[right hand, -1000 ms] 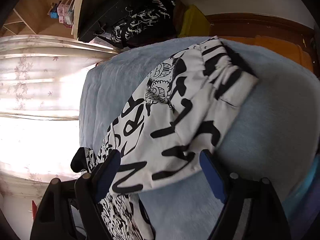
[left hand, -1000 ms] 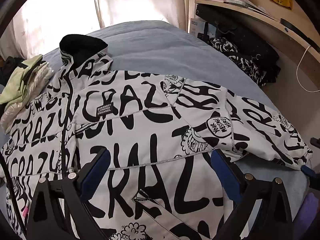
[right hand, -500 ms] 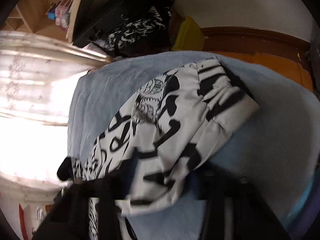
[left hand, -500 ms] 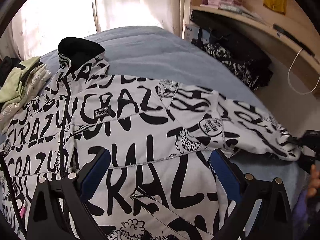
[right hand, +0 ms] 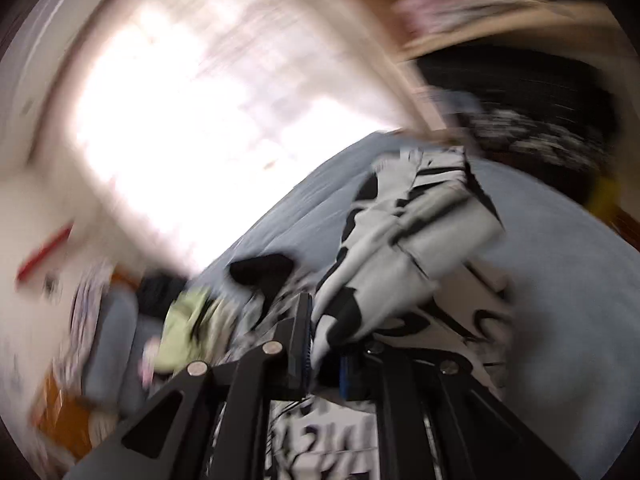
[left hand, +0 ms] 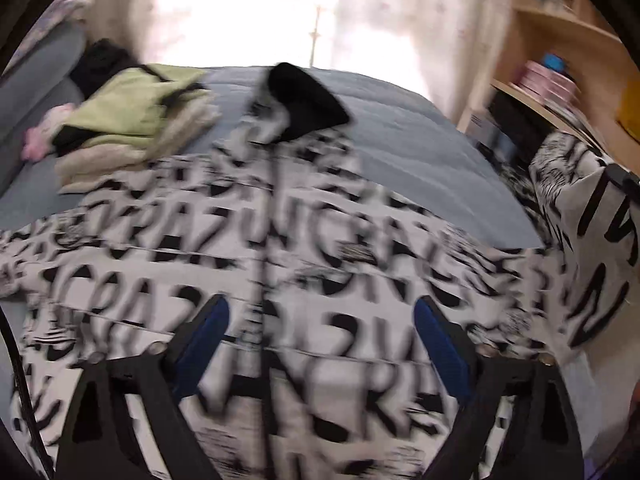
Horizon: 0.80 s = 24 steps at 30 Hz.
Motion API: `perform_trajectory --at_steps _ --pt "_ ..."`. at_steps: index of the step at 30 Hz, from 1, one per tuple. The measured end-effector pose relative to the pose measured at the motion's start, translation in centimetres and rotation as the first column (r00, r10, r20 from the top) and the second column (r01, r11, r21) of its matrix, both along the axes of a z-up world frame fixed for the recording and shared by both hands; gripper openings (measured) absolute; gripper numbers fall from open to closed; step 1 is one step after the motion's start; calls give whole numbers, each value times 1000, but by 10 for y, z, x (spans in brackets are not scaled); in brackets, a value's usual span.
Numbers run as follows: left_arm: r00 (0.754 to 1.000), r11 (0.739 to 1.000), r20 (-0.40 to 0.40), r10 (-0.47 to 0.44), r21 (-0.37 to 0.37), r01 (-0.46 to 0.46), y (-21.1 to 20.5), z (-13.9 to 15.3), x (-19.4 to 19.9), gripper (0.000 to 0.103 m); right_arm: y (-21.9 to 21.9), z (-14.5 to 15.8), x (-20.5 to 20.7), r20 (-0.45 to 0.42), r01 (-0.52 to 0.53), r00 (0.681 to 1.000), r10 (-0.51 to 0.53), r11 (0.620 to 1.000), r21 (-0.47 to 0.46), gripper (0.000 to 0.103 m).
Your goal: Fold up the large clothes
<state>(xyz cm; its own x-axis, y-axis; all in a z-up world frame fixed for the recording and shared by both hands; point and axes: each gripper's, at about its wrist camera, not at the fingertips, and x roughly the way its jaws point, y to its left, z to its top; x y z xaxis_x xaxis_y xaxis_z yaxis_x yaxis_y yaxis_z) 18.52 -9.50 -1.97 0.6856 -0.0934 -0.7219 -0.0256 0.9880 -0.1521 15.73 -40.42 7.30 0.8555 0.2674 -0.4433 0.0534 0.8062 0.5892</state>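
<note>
One jacket, white with black lettering, lies spread front-up on the blue-grey bed; we see its black collar at the far end toward the bright curtained window. One sleeve is lifted off the bed and hangs in the air, its cuff end toward the far side; in the left wrist view the same sleeve shows raised at the right edge.

Two claws. The left claw hovers over the jacket's front near the zip line, blue pads well apart with nothing pressed between them, jaws closing a little. The right claw has its jaws nearly together and closing, clamped on the sleeve fabric, which bunches out from between the fingers.

Around it: one stack of folded clothes, light green on top and cream below, sits on the bed just beside the jacket's shoulder, touching or nearly so; we cannot tell which. Something pink lies beside the stack, too blurred to name. One dark heap of black-and-white fabric sits beyond the bed under a wooden shelf. The shelf holds pink boxes, count unclear, with a blue item on top. Both views are motion-blurred.
</note>
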Motion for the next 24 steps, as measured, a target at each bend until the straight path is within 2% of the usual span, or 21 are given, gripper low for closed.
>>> perform_trajectory --at_steps 2,4,7,9,11,13,16,20,24 --pt "999 999 12 51 20 -51 24 -2 0 84 50 -4 23 -22 -128 992 126 989 -68 10" --pt "995 995 21 98 33 -99 46 -5 -2 84 83 -16 37 -61 -209 977 204 974 -89 10" --pt "989 988 -2 148 37 -148 76 -15 -1 84 131 -54 55 -164 -324 938 306 941 -96 15" --pt "987 987 -26 157 34 -156 91 -22 -1 84 156 -86 62 -256 -390 897 359 917 -80 40" --pt "986 988 -58 153 31 -152 99 -30 0 84 173 -104 51 -315 -411 875 367 907 -86 46" --pt "985 990 -103 141 18 -140 102 -40 3 84 184 -110 46 -332 -421 865 375 904 -78 47" --pt "984 992 -153 92 -66 -103 105 -50 6 84 180 -108 41 -332 -413 863 382 910 -27 48" --pt "987 985 -161 -12 -170 -15 92 -52 6 84 166 -107 21 -306 -316 898 315 947 47 48" --pt "984 984 -146 -105 -159 81 63 -47 10 84 135 -118 -11 -307 -178 932 194 981 79 48"
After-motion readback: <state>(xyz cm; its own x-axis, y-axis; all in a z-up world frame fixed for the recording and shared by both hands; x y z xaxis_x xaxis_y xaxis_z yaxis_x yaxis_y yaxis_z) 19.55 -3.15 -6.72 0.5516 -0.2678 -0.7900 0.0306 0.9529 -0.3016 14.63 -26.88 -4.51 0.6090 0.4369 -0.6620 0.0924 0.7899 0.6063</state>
